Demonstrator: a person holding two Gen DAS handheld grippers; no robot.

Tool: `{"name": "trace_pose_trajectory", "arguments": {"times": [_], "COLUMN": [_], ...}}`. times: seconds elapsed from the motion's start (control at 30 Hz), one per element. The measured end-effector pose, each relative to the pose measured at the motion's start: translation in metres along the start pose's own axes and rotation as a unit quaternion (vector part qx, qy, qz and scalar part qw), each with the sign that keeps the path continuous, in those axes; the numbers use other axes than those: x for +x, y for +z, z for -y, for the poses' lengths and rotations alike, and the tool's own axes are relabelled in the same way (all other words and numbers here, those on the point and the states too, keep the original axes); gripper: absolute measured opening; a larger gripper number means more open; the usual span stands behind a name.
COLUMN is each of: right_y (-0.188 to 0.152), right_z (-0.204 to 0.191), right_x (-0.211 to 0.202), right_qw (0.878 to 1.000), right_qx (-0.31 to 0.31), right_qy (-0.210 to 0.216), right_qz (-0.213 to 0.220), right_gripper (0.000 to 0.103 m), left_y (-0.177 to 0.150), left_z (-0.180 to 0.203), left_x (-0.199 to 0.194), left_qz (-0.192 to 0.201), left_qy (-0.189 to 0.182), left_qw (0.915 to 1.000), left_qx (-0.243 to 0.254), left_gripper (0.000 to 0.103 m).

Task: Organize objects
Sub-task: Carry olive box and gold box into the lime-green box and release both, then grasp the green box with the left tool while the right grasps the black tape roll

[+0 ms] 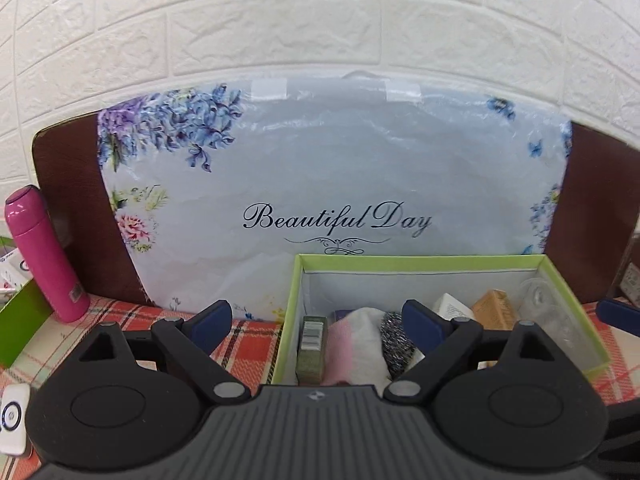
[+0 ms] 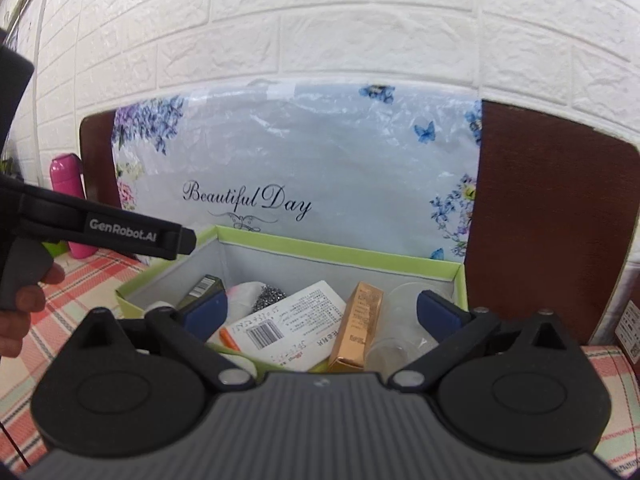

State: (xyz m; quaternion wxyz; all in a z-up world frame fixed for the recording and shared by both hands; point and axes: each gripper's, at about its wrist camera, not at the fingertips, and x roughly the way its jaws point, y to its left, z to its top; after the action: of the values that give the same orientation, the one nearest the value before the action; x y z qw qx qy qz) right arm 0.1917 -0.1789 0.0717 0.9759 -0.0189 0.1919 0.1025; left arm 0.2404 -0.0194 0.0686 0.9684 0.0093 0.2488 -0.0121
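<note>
Your green box [image 2: 400, 258] sits open on the checked cloth. Inside it you see a gold carton [image 2: 356, 328] leaning, a white packet [image 2: 292, 320] lying flat, a shiny scrubber [image 1: 396, 336], a pink cloth [image 1: 352, 348] and a dark-green carton [image 1: 311, 350].

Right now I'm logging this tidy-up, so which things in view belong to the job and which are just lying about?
Part of the job:
green box
gold carton
white barcode packet
steel scourer
pink-and-white cloth
dark green carton
clear plastic cup

Just lying about:
pink flask
floral "Beautiful Day" bag
checked tablecloth
</note>
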Motion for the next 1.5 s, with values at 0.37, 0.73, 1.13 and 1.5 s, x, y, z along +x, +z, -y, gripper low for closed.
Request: {"name": "trace_pose_trajectory", "arguments": {"times": [0.37,0.73,1.13,1.5], "right_y": [-0.013,-0.062,-0.112,-0.123], "right_z": [-0.003,0.002,0.025,0.050], "right_x": [-0.087,-0.131,-0.127,-0.065], "right_qw": [0.999,0.997,0.990,0.983], "right_qx": [0.029,0.070,0.086,0.075], "right_qy": [-0.008,-0.034,-0.095,-0.104], "right_qz": [0.029,0.003,-0.062,-0.130], "right_gripper": [0.103,0.103,0.103,0.064], "left_y": [-0.049,-0.107,-0.141,-0.152], "left_z": [-0.010,0.003,0.034,0.023], "left_x": [-0.076,-0.082,-0.039,-0.048], "left_qz": [-0.019,-0.081,-0.131,-0.150], "left_qy": [-0.039,-0.059,-0.076,-0.065], "left_qw": [0.9988,0.9943,0.9884,0.9864], "left_qx": [-0.023,-0.035,-0.012,0.014], "left_gripper": [0.095,0.095,0.095,0.069]}}
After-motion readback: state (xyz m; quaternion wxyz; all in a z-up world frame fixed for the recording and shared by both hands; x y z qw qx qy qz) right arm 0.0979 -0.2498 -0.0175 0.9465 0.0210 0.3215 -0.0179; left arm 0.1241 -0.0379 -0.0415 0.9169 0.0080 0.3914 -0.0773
